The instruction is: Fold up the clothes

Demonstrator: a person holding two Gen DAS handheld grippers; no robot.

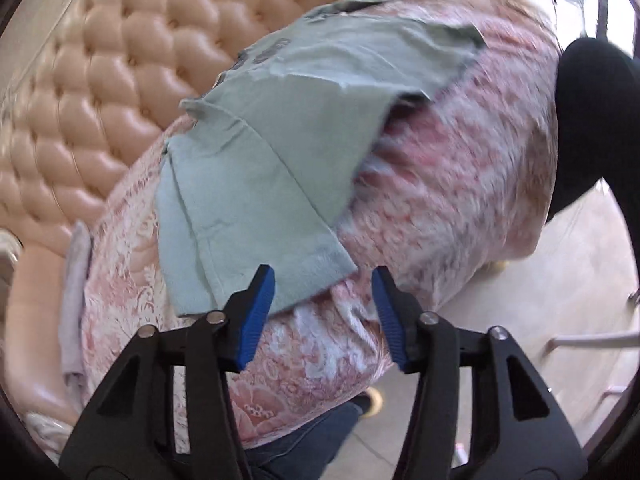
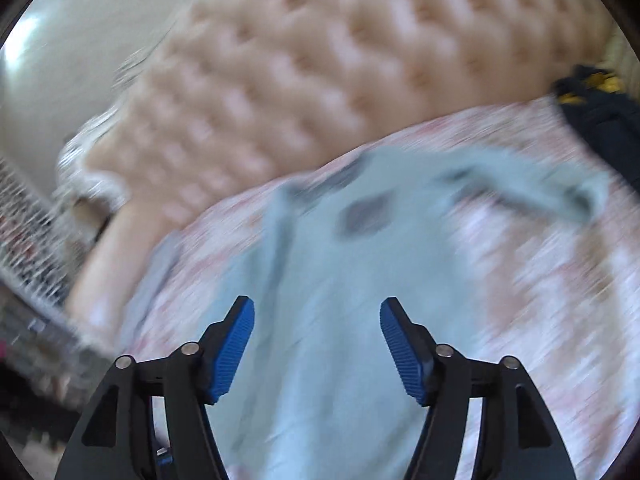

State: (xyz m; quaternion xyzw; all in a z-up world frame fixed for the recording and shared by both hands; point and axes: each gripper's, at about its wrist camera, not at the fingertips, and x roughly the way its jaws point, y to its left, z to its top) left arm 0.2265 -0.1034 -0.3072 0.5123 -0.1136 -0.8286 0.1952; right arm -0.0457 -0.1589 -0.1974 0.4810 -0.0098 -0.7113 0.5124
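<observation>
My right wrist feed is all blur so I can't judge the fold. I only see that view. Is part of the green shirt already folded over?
Observer: Yes. In the left wrist view one side of the green shirt is folded over itself, with creases running lengthwise.
Operator: Is my left gripper holding it?
Observer: No. The left gripper is open, its fingers at the shirt's near corner, pinching nothing.
Operator: Anything beside the bed?
Observer: A person's dark trouser leg stands at the edge of the pink floral bedspread.
</observation>
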